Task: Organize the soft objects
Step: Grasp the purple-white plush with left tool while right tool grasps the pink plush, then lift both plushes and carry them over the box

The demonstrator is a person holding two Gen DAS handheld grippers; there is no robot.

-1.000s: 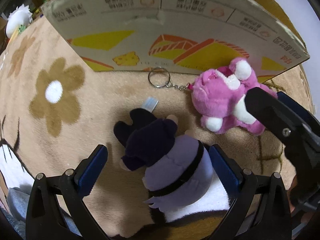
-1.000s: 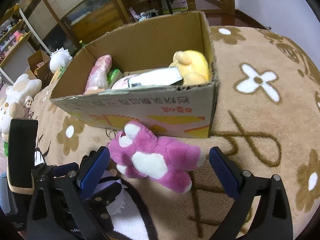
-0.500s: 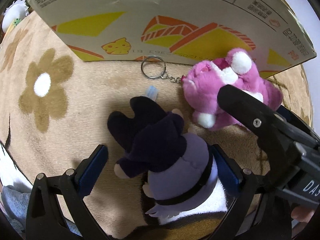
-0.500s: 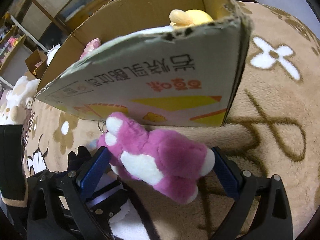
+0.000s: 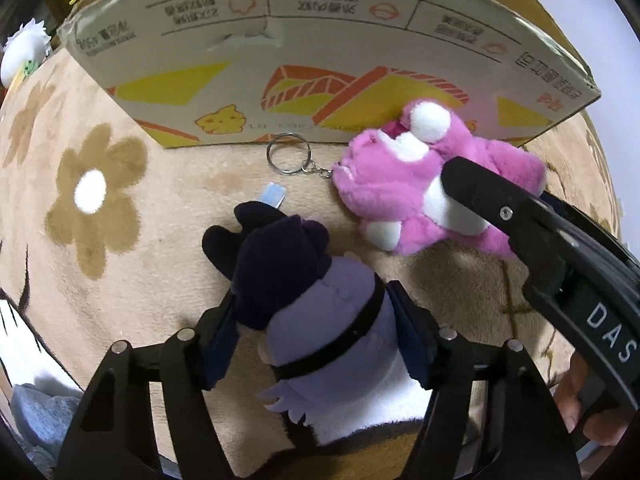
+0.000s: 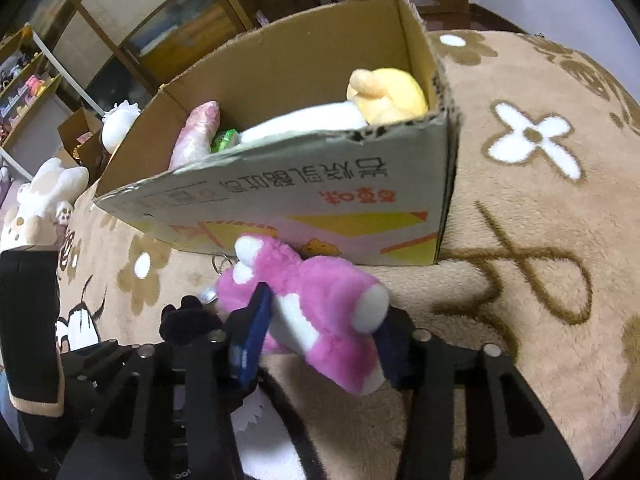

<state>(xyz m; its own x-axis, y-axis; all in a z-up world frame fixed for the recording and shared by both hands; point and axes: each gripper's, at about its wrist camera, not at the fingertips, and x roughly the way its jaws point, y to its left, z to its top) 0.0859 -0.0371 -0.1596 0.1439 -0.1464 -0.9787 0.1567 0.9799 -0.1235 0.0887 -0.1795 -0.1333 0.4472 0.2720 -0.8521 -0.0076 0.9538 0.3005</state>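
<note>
My left gripper (image 5: 316,312) is shut on a purple plush (image 5: 304,292) with a dark hat, lying on the tan carpet. My right gripper (image 6: 320,336) is shut on a pink-and-white plush bear (image 6: 316,300); the bear also shows in the left wrist view (image 5: 404,188), with a metal key ring (image 5: 288,152) on a chain. Both plushes lie just in front of an open cardboard box (image 6: 320,196), whose printed wall fills the top of the left wrist view (image 5: 320,60). The box holds a yellow plush (image 6: 388,92), a pink plush (image 6: 196,132) and white items.
The tan carpet (image 6: 540,240) has brown-and-white flower patterns. A small blue-white tag (image 5: 274,193) lies near the key ring. White plush toys (image 6: 48,192) sit at the far left beyond the box. Wooden shelves (image 6: 132,20) stand behind.
Both grippers have closed: the left onto the purple plush, the right onto the pink bear. The right gripper has risen slightly, so the box's inside shows again.
</note>
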